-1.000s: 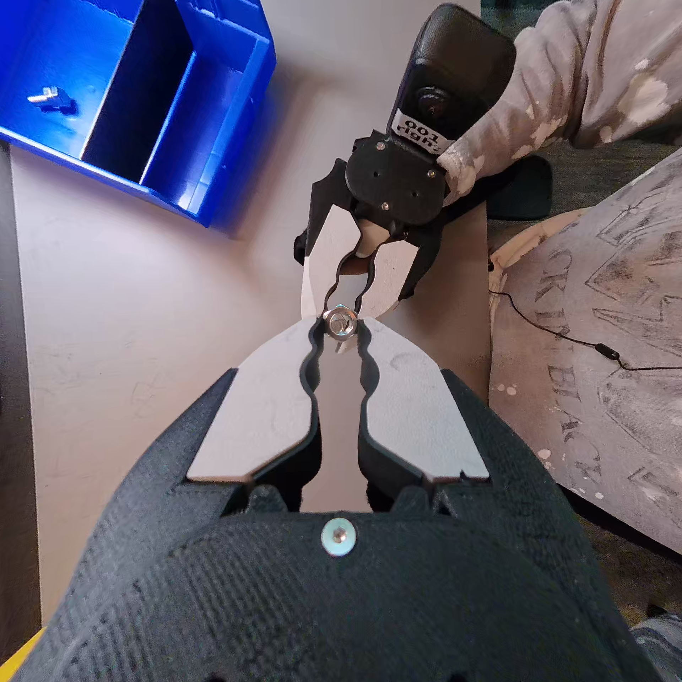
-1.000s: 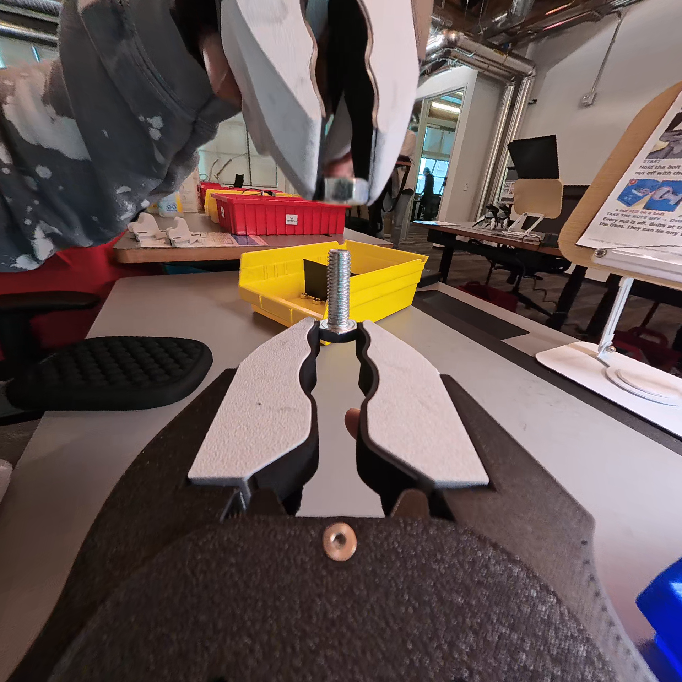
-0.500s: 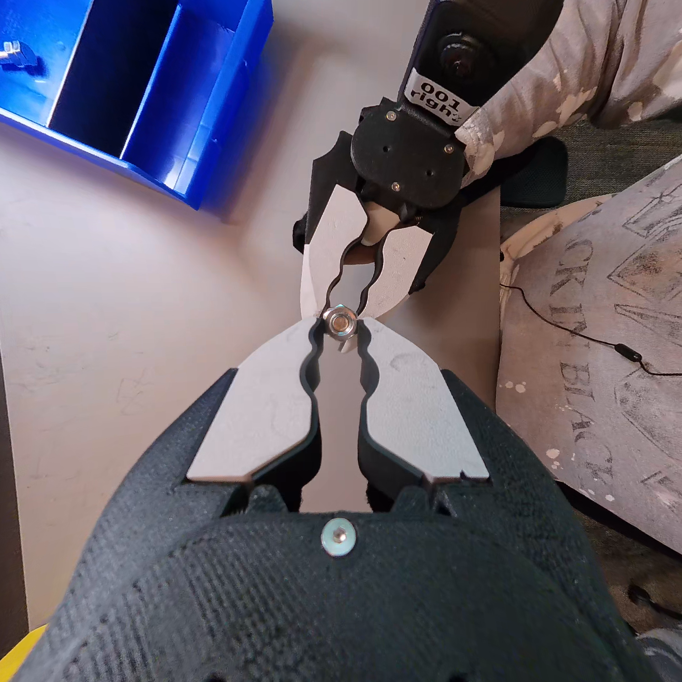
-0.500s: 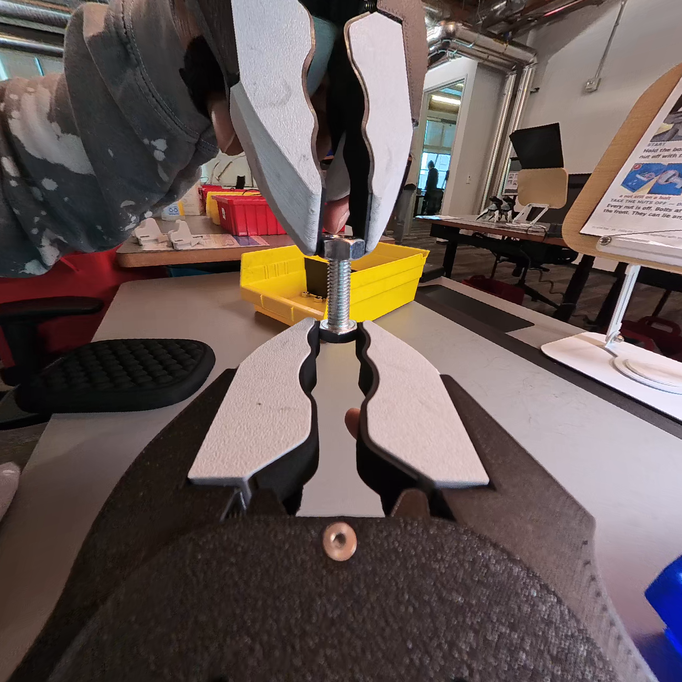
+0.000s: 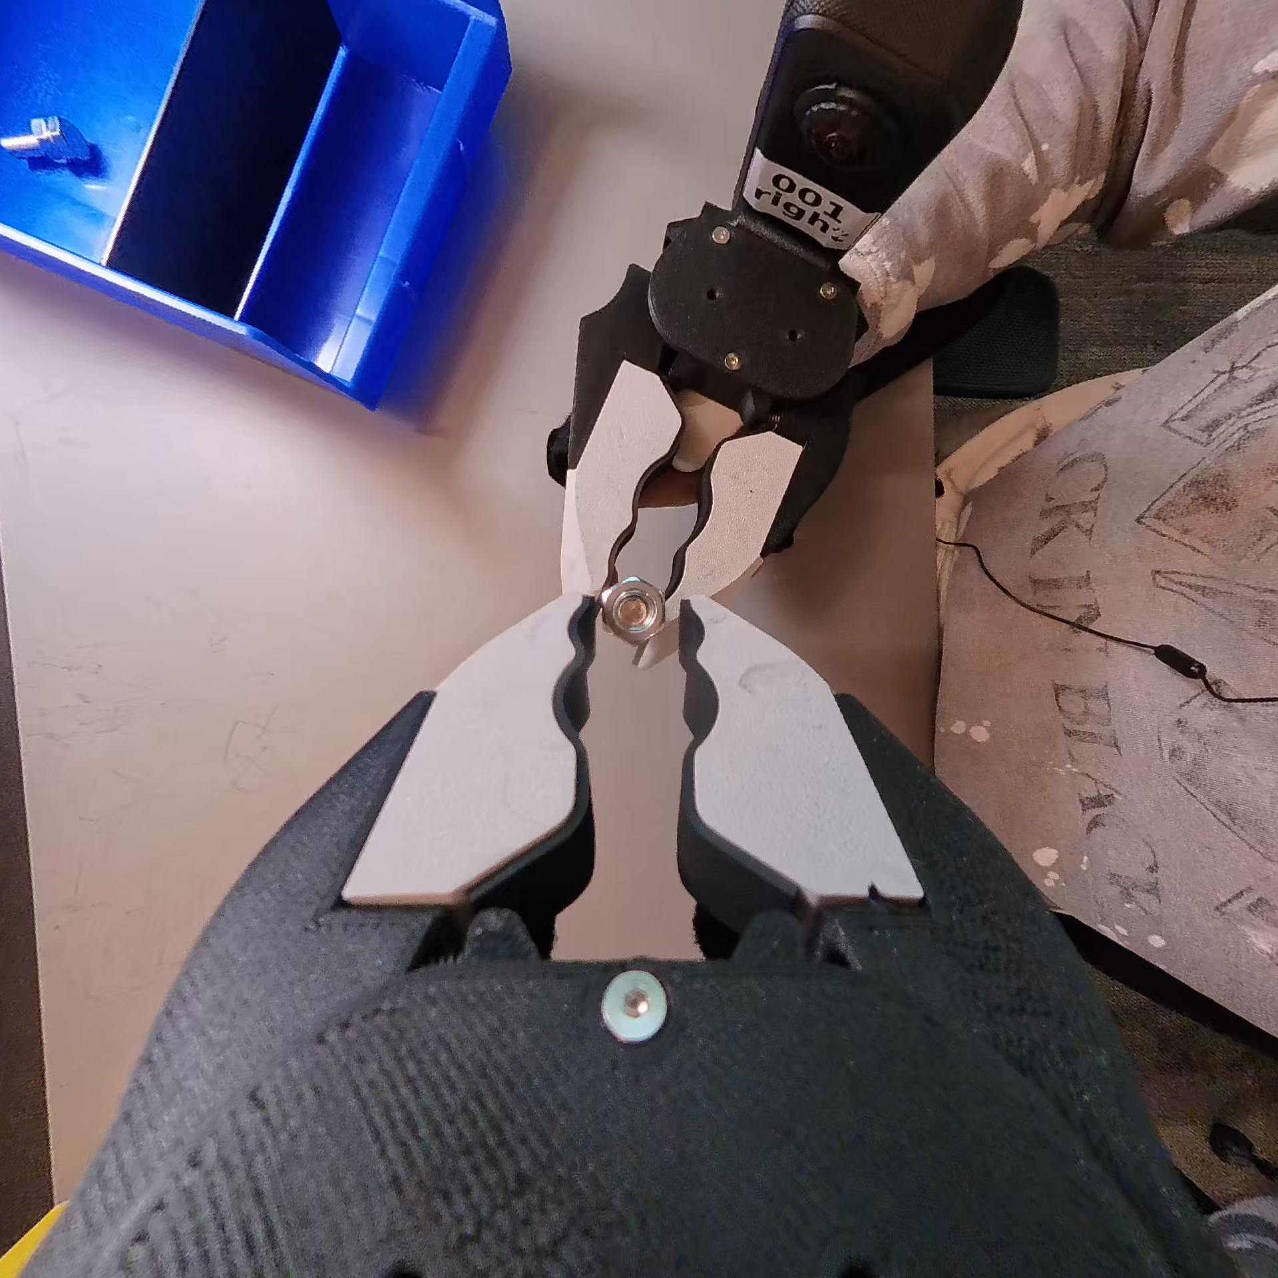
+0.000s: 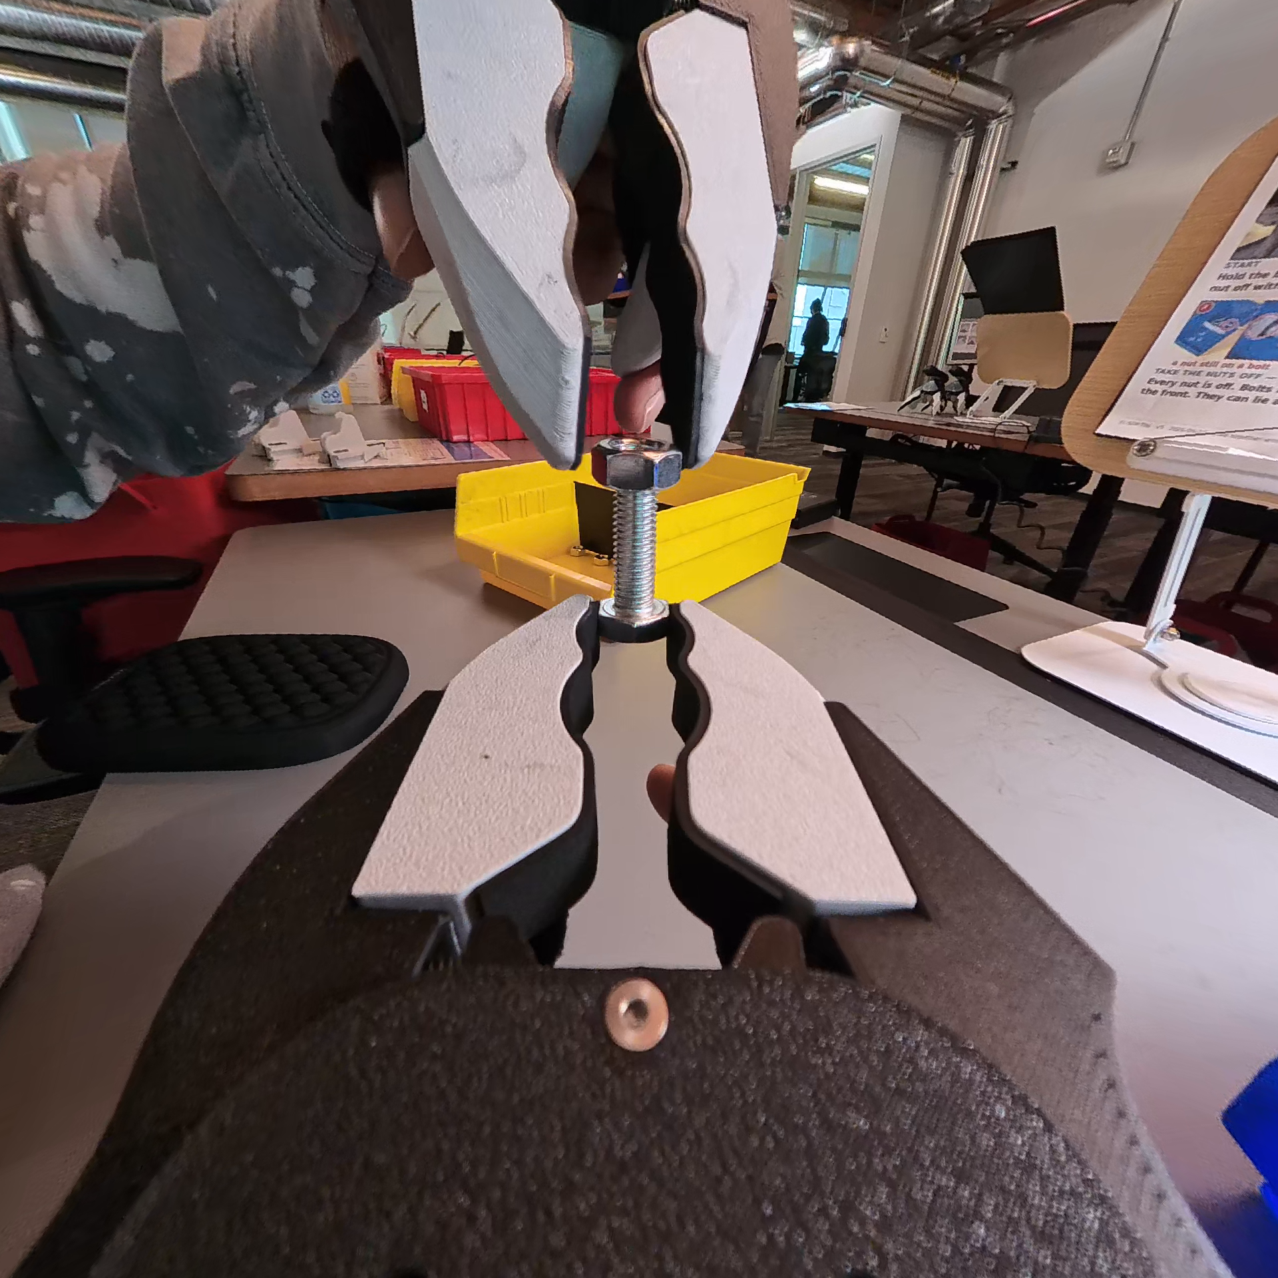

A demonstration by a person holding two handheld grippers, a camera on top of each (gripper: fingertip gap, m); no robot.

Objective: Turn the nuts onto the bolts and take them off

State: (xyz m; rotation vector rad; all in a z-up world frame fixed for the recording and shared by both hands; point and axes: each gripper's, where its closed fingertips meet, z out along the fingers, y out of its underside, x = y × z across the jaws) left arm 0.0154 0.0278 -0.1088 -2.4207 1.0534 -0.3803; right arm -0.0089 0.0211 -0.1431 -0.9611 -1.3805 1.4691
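My right gripper (image 6: 633, 612) is shut on the head of a silver bolt (image 6: 635, 546) and holds it upright above the grey table (image 6: 968, 726). My left gripper (image 5: 636, 608) points straight down over it. Its two fingertips (image 6: 567, 415) close on a silver hex nut (image 6: 636, 465) that sits on the top end of the bolt's thread. In the left wrist view I look down on the nut (image 5: 633, 612), with the bolt's end in its hole. The right gripper (image 5: 636, 577) shows just beyond it, held by a hand in a mottled sleeve (image 5: 1037, 138).
A blue divided bin (image 5: 346, 207) stands on the table at the upper left, with one small bolt (image 5: 41, 138) in it. A yellow bin (image 6: 726, 512) stands behind the bolt. A black chair armrest (image 6: 221, 691) is left, a white sheet stand (image 6: 1175, 678) right. The grippers' ends are close to 4 cm from one another.
My left gripper came down with the nut from above the bolt and set it on the bolt's tip, turning as it went. The right gripper held the bolt still.
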